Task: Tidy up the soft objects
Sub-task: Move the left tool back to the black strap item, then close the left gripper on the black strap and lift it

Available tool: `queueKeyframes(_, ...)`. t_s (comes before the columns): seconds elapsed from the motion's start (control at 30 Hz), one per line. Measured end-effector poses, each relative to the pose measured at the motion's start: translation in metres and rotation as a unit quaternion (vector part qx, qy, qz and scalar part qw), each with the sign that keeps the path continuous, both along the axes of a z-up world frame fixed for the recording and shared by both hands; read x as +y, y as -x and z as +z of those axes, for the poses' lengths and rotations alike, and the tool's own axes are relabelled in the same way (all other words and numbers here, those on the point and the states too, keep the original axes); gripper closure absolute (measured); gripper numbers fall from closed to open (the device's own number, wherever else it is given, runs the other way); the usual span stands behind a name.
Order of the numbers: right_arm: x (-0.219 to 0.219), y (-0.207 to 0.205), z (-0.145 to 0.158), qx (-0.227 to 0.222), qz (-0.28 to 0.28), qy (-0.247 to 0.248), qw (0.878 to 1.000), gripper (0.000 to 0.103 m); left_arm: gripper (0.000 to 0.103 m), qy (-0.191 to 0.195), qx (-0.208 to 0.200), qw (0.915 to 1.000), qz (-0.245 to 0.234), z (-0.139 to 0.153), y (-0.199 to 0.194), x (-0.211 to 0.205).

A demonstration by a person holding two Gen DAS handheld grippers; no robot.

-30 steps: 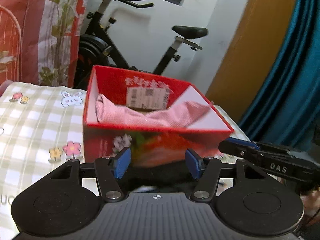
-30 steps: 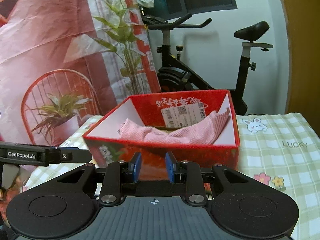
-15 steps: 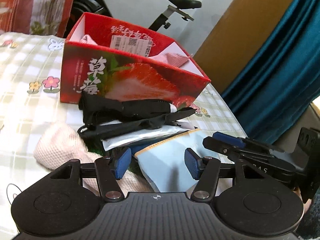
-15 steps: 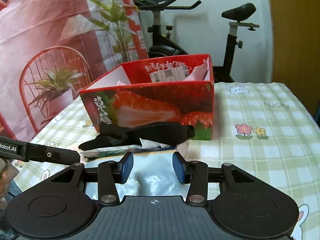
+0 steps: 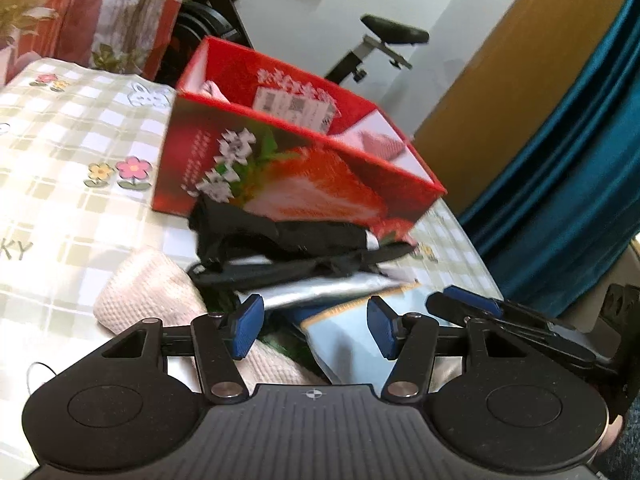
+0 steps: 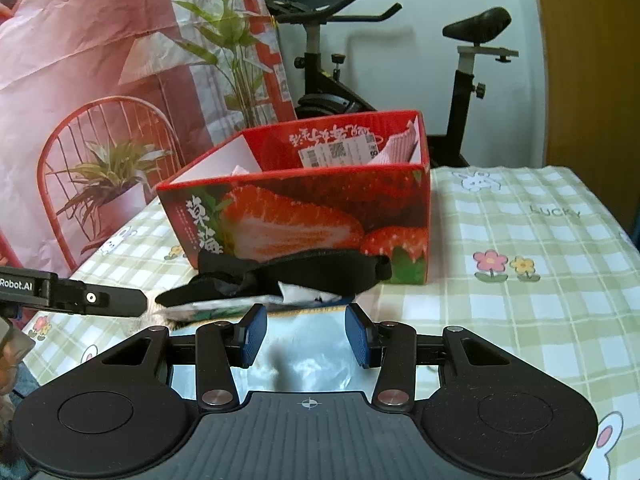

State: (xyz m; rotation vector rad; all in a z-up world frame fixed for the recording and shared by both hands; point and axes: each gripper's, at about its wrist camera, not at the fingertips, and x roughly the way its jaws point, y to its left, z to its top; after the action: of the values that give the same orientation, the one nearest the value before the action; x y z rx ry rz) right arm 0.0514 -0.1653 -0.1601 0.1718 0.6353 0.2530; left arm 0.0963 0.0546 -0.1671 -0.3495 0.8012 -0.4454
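A red strawberry box (image 5: 280, 184) (image 6: 312, 216) stands on the checked tablecloth with a pink cloth (image 5: 376, 144) (image 6: 400, 146) inside it. In front of it lies a pile: a black strap-like garment (image 5: 288, 240) (image 6: 296, 272), a silvery pouch (image 5: 320, 292) (image 6: 308, 356), a pale blue packet (image 5: 348, 344) and a cream knit cloth (image 5: 148, 292). My left gripper (image 5: 316, 332) is open and empty, just above the pile's near side. My right gripper (image 6: 306, 334) is open and empty over the silvery pouch, to the right of the left one.
The tablecloth (image 6: 520, 280) has flower and rabbit prints. An exercise bike (image 6: 460, 92) stands behind the table. A pink printed backdrop (image 6: 100, 80) hangs at the left, and a blue curtain (image 5: 568, 160) and a wooden door (image 5: 500, 60) are at the right.
Both grippers have pulled back from above the box and dropped low in front of it, so the pile on the table has come into view. The right gripper's fingers have spread wider.
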Motion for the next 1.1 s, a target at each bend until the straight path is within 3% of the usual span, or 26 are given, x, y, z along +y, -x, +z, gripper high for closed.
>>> queueKeyframes(0.5, 0.016, -0.064, 0.010, -0.039, -0.008, 0.036, 0.999, 0.062, 0.047, 0.002, 0.003, 0.9980, 0.063, -0.004, -0.029, 0.028)
queueKeyframes(0.63, 0.022, -0.078, -0.008, -0.010, -0.011, 0.061, 0.998, 0.062, 0.047, 0.000, 0.012, 0.9979, 0.064, -0.009, -0.035, 0.029)
queueKeyframes(0.8, 0.019, -0.067, -0.030, 0.016, -0.008, 0.052, 0.999, 0.062, 0.047, 0.006, 0.037, 0.9971, 0.065, -0.022, -0.042, 0.030)
queueKeyframes(0.97, 0.015, -0.058, -0.038, 0.013, -0.010, 0.039, 0.999, 0.062, 0.047, 0.028, 0.060, 0.9955, 0.068, -0.032, -0.045, 0.032)
queueKeyframes(1.1, 0.013, -0.058, -0.043, 0.012, -0.014, 0.029, 0.999, 0.061, 0.047, 0.075, 0.088, 0.9896, 0.086, -0.037, -0.050, 0.043)
